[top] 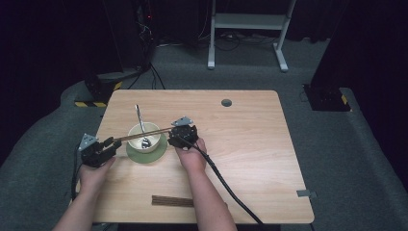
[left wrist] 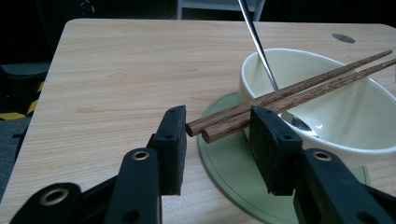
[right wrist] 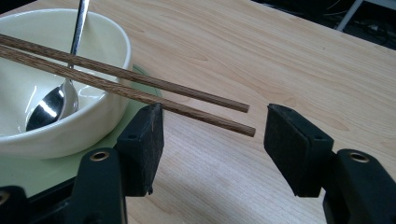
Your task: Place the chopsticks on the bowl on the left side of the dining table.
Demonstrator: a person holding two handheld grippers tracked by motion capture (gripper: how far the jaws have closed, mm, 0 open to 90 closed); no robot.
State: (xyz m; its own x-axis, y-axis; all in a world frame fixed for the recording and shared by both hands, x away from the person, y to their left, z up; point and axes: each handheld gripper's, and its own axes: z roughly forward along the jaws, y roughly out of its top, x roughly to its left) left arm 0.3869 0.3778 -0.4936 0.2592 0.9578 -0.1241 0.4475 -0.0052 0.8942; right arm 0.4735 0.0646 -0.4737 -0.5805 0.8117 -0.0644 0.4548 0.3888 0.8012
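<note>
Pair of wooden chopsticks (top: 144, 134) lying across rim of cream bowl (top: 136, 131), side by side, ends overhanging both sides; bowl near table's left-centre in high view. In left gripper view, chopsticks (left wrist: 289, 95) run from jaws up over bowl (left wrist: 345, 126) to far right; thick ends sit between the two black pads, nearer the right-hand pad, w/ clear gap to the left-hand pad. In right gripper view, thin ends of chopsticks (right wrist: 140, 88) poke past bowl (right wrist: 60, 116) out over bare wood, lower stick crossing just above the left-hand pad, tips hanging free in the gap.

Left gripper (top: 115, 142) at left end of sticks: jaws partly apart around them, not clamped; can't tell if right-hand pad touches the wood. Same gripper (left wrist: 217, 140) seen from its own cam. Right gripper (top: 185, 136) at right end of sticks, just beside bowl; jaws (right wrist: 214, 135) wide apart, released, nothing pinched.

Metal spoon (top: 141, 127) in bowl, scoop down at bottom, handle leaning up over far rim; passing under sticks in right gripper view (right wrist: 51, 100), handle rising behind them in left gripper view (left wrist: 259, 46). Bowl on green saucer (top: 161, 153), saucer rim showing in front of bowl. Second bundle of dark sticks (top: 172, 200) flat near table's (top: 250, 144) front edge, well apart from bowl. Round hole (top: 226, 102) in tabletop toward far side
</note>
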